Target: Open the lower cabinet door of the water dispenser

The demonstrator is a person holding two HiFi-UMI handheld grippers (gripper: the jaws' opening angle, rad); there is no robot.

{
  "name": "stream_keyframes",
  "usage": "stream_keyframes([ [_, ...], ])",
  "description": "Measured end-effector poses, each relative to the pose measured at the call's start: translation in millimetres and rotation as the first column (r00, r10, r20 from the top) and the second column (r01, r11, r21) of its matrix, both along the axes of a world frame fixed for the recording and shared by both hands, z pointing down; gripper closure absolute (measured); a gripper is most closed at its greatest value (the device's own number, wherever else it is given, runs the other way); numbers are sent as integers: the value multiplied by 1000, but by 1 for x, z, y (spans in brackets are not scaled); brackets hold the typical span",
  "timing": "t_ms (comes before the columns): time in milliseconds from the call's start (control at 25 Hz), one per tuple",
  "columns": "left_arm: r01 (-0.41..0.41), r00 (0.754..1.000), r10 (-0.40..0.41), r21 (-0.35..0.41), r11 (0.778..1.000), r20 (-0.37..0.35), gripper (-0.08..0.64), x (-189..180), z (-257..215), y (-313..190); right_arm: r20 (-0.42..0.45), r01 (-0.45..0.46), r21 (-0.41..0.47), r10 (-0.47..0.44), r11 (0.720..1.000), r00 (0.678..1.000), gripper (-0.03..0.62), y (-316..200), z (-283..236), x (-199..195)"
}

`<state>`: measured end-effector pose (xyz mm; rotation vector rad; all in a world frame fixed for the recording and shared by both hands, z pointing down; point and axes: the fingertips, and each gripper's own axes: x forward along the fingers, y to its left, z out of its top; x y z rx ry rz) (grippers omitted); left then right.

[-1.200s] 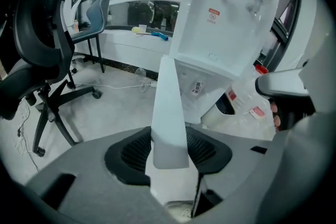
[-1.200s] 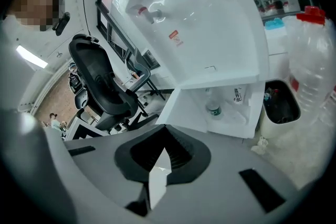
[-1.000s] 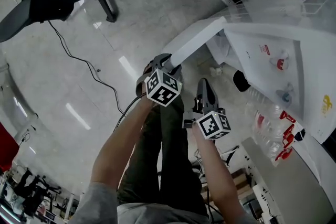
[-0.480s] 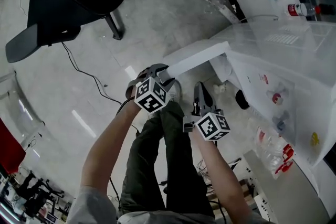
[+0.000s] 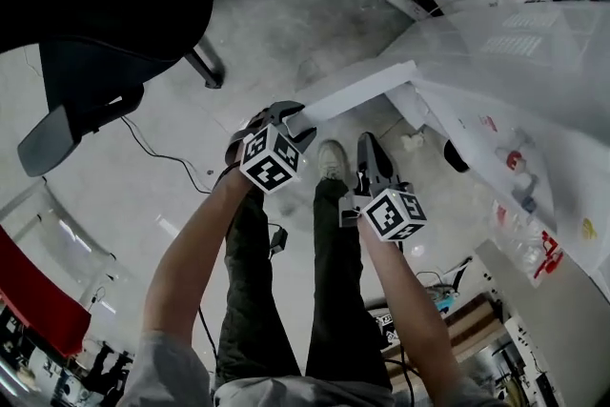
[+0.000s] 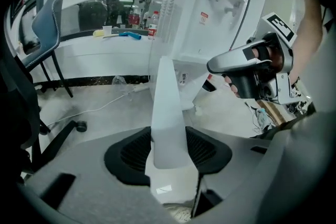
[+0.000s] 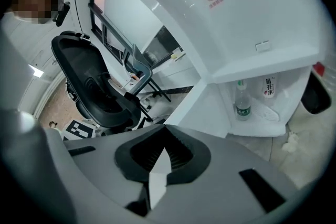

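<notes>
- Left claw (image 5: 289, 116): clenched on the free edge of the door (image 5: 357, 93). Both pads press the white panel, which fills the gap between the jaws.
- Door orientation: seen edge-on from the left claw. Its long axis runs from the jaws up and away to the dispenser (image 6: 205, 8).
- In the head view the door stretches from the left claw toward the upper right, and its far end meets the dispenser's lower body. It stands swung well out, open.
- Right claw (image 5: 368, 146): clenched, jaws together, nothing gripped. It sits just right of the left claw, apart from the door, and points toward the dispenser's lower part.
- In the left gripper view, the right claw sits to the right of the door, in front of the dispenser.
- Cabinet (image 7: 254, 126): uncovered, ahead and to the right of the right claw's jaws. Bottles (image 7: 241, 103) stand upright inside.
- Chair (image 5: 105, 5): well to the left of the left claw and beyond it.
</notes>
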<state>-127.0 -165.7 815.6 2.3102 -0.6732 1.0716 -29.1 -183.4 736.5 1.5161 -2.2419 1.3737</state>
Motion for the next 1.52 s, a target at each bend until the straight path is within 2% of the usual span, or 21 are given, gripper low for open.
stream_keyframes([
  [320,-111,993,111,12,994,-27,351,-16,-1,-22,-22,-173,24,173,985,985,581,18,-12,-7],
  [560,-214,977,214,8,977,-22,351,-27,0,-39,-31,-340,29,341,940,940,581,38,-14,-7],
  [720,-256,966,256,2,967,-13,351,-31,0,-52,-25,-402,13,403,915,915,581,49,-16,-4],
  [880,-310,951,310,0,951,-2,351,-35,0,-65,-28,-424,-2,423,906,906,581,60,-13,-6],
  [1080,-338,941,338,-4,941,9,351,-37,0,-71,-18,-433,-24,433,901,901,581,71,-8,-13],
  [1280,-365,930,365,-4,931,44,350,-36,-2,-69,-6,-407,3,407,913,913,581,63,-15,-19],
  [1520,-343,939,343,33,939,11,350,-37,-39,-68,7,-371,34,371,928,929,581,51,-33,-18],
])
